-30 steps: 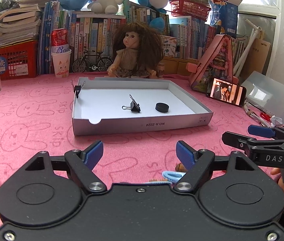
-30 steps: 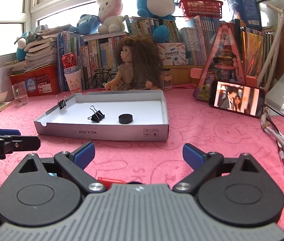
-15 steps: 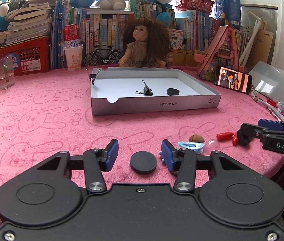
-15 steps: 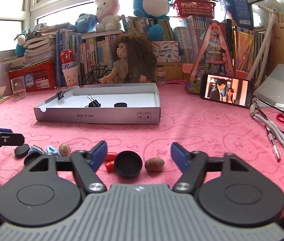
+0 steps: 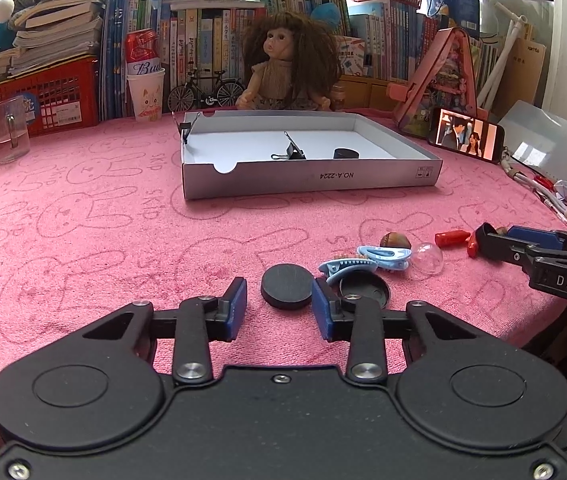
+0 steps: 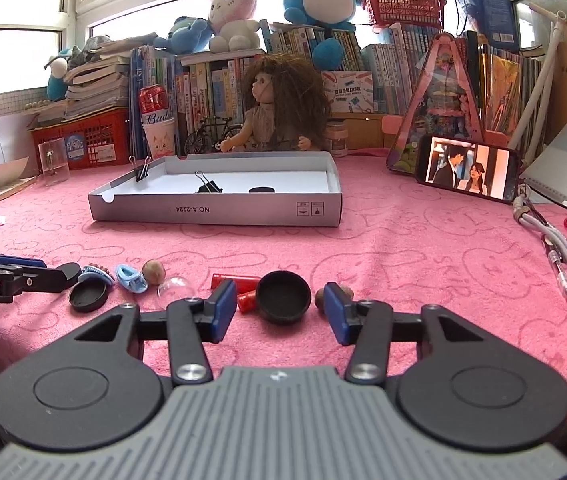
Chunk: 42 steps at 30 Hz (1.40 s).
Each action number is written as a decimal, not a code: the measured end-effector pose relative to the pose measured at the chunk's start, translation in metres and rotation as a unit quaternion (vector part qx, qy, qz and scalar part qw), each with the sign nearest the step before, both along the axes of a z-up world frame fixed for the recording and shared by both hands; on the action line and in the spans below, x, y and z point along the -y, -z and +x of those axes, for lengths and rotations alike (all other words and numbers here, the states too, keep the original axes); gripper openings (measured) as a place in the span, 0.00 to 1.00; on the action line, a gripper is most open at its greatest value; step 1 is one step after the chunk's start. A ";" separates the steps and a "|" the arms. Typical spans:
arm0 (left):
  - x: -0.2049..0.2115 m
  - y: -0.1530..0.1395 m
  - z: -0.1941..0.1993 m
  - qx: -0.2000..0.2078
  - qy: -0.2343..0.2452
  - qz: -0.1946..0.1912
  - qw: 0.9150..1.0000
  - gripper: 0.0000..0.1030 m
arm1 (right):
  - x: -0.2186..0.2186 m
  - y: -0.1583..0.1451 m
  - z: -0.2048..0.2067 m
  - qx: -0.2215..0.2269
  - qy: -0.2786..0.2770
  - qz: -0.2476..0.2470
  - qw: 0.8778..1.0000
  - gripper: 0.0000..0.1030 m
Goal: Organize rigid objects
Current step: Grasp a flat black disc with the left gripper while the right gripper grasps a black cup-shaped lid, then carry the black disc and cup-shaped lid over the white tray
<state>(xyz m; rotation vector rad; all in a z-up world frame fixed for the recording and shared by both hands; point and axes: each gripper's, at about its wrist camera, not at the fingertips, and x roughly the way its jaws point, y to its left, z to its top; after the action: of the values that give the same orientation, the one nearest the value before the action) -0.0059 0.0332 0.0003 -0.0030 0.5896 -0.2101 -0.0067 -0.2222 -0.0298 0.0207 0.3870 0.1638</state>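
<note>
My left gripper (image 5: pixel 279 307) is open with a flat black disc (image 5: pixel 286 285) lying on the pink cloth between its blue pads, untouched. My right gripper (image 6: pixel 280 307) is open around a black round cap (image 6: pixel 282 297), open side up, with gaps on both sides. Beside them lie blue hair clips (image 5: pixel 383 257), another black cap (image 5: pixel 364 288), a clear dome (image 5: pixel 428 258), a nut (image 5: pixel 395 240) and red pieces (image 6: pixel 239 285). The white cardboard tray (image 5: pixel 311 178) further back holds a binder clip (image 5: pixel 291 153) and a black disc (image 5: pixel 345 153).
A second binder clip (image 6: pixel 141 170) grips the tray's left wall. A doll (image 5: pixel 289 68), books, a cup with a can (image 5: pixel 145 80), a glass (image 5: pixel 9 130) and a phone (image 6: pixel 467 168) line the back. Pens and cables (image 6: pixel 559 256) lie at right.
Both grippers pulled back and dropped low toward the near table edge, bringing the loose items into view. Each gripper has narrowed around a black round piece.
</note>
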 end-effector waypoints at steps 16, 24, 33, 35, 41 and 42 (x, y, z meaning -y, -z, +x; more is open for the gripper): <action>0.010 0.004 0.008 0.009 -0.002 0.019 1.000 0.33 | 0.005 0.005 0.011 -0.016 0.009 0.017 1.000 0.48; 0.008 0.002 0.010 0.011 -0.011 0.012 1.000 0.29 | 0.002 0.002 0.009 -0.010 0.005 0.010 1.000 0.36; 0.005 -0.010 0.018 0.023 -0.022 0.005 0.999 0.29 | -0.001 -0.008 0.012 0.007 0.006 0.006 1.000 0.36; 0.004 -0.012 0.021 0.025 -0.025 0.002 0.999 0.29 | -0.001 -0.010 0.015 0.009 0.007 0.004 1.000 0.36; 0.003 -0.018 0.031 0.032 -0.032 -0.001 0.999 0.29 | -0.002 -0.014 0.023 0.011 0.014 0.002 1.000 0.36; 0.003 -0.019 0.033 0.033 -0.033 -0.003 0.999 0.29 | -0.001 -0.015 0.024 0.011 0.015 0.003 1.000 0.36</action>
<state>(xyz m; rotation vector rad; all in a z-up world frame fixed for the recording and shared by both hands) 0.0269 0.0304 0.0195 -0.0211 0.5224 -0.1472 0.0174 -0.2209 -0.0149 0.0300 0.3631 0.1349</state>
